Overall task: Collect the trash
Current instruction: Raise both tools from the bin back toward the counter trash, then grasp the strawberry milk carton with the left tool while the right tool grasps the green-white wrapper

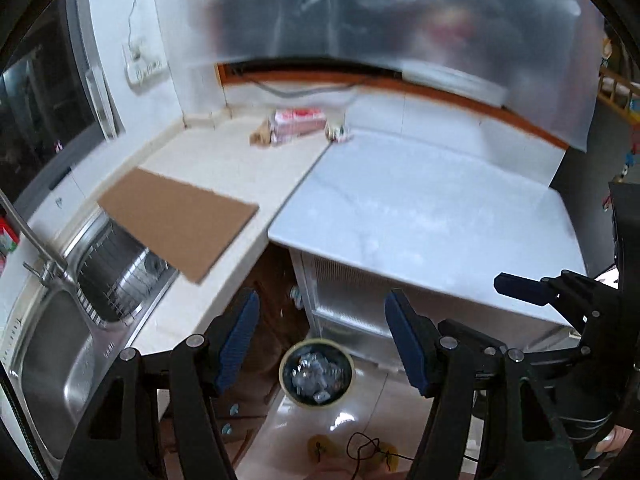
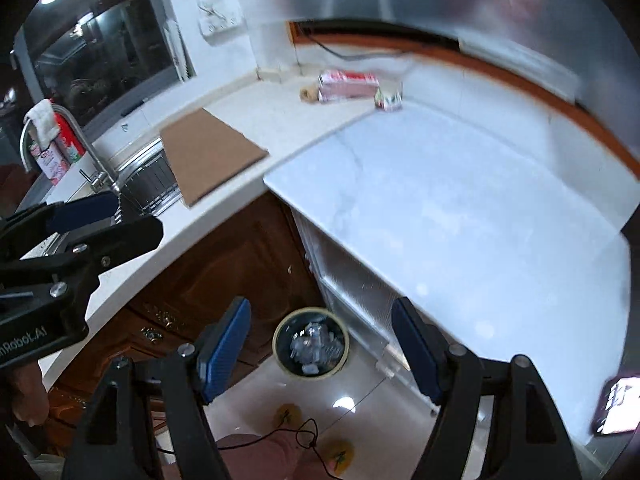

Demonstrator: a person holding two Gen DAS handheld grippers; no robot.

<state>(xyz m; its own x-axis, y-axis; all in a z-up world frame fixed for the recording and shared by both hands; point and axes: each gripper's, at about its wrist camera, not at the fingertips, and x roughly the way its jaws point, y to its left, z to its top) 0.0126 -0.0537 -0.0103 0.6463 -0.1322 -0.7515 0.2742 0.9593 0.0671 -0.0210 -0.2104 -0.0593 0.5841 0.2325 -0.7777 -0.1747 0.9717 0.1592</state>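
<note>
Trash bin (image 1: pixel 317 372) sits on the floor below the counter edge, handy for drops, its clear crumpled contents hard to name. Up at the back wall, a pink pack (image 1: pixel 297 121) and small carton (image 1: pixel 336 131) are blurred. Left gripper (image 1: pixel 320 344) and right gripper (image 2: pixel 320 354) both hang spread, pinching nothing

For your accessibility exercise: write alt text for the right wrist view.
Right gripper, fingers open and empty, hangs above a bin of crumpled trash on the floor. Beyond it, on the counter, lie cardboard, a pink carton and a small box.
</note>
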